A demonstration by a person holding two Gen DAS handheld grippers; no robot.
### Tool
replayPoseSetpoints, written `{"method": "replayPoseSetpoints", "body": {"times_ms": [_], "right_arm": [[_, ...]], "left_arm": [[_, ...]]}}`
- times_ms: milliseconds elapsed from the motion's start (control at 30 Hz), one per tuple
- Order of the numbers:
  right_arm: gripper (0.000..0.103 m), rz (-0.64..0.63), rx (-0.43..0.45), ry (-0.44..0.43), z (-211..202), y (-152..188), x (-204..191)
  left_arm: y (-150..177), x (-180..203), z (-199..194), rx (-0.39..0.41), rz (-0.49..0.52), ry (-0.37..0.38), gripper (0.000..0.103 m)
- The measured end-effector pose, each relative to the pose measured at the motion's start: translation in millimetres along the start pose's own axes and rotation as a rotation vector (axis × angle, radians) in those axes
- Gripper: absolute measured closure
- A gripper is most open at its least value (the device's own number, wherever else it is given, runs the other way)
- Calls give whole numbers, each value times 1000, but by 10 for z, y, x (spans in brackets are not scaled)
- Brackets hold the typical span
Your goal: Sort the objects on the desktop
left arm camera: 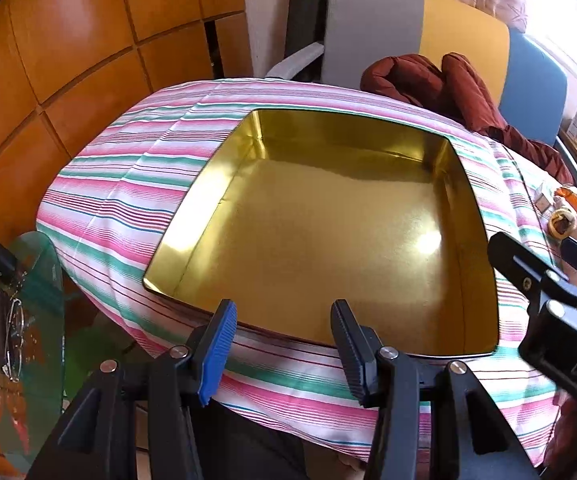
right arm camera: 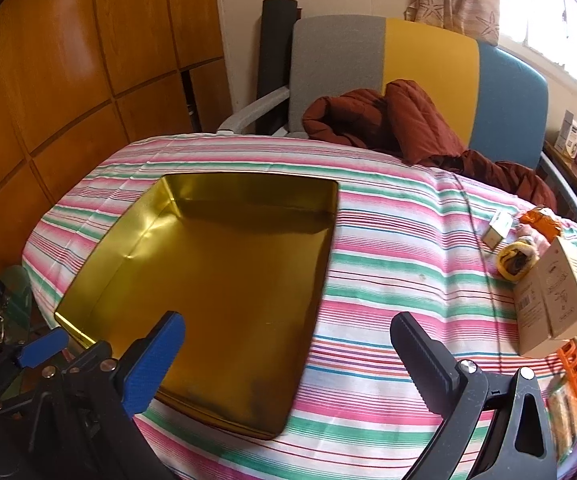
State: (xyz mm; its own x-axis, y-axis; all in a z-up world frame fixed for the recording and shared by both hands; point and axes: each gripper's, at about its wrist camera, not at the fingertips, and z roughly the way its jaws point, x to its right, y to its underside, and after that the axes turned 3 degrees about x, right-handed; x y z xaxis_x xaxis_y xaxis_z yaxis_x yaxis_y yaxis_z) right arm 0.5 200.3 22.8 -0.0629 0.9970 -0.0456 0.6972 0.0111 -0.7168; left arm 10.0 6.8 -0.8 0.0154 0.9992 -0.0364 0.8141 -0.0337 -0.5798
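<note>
tin [right arm camera: 224, 264] sits empty, ready for loot | items [right arm camera: 544, 280] heaped far right | your left gripper [left arm camera: 284, 344] and right gripper [right arm camera: 288, 356] both gape, holding zip

Shallow gold metal tin [right arm camera: 216, 280], square with rounded corners, lying open and flat on the striped cloth, its glossy interior bare; at the cloth's right edge, well apart from the tin, a loose cluster: tan cardboard box [right arm camera: 556, 300] standing upright; small white box [right arm camera: 497, 229] lying tilted; yellow tape roll [right arm camera: 518, 260]; orange packet [right arm camera: 540, 218] behind it.
</note>
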Motion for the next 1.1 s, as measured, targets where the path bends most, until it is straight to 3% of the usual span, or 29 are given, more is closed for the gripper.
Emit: {"method": "replayPoseSetpoints", "body": {"times_ms": [267,433,633,733,800,867,1000,1100], "right_arm": [[0,78,25,2,-170,53,501],[0,156,70,99,-321,216,1075],[0,267,156,224,-527,263,1961],[7,289,174,259,-527,150,2377],[22,271,152,292,-471,43,2588],[30,277,128,290,-391,-33,2770],[32,324,4,219,-144,-51,2960],[35,273,-57,46,-73,33,2701]], "left_arm": [[63,390,-84,12,109,65,54],[105,697,-126,-5,170,164,54],[162,1097,-190,8,263,182,54],[175,1228,-212,9,288,192,54],[163,1279,-221,4,296,198,54],[147,1299,-220,-1,296,202,54],[125,1324,-214,1,301,190,54],[103,1345,-180,-6,295,190,53]]}}
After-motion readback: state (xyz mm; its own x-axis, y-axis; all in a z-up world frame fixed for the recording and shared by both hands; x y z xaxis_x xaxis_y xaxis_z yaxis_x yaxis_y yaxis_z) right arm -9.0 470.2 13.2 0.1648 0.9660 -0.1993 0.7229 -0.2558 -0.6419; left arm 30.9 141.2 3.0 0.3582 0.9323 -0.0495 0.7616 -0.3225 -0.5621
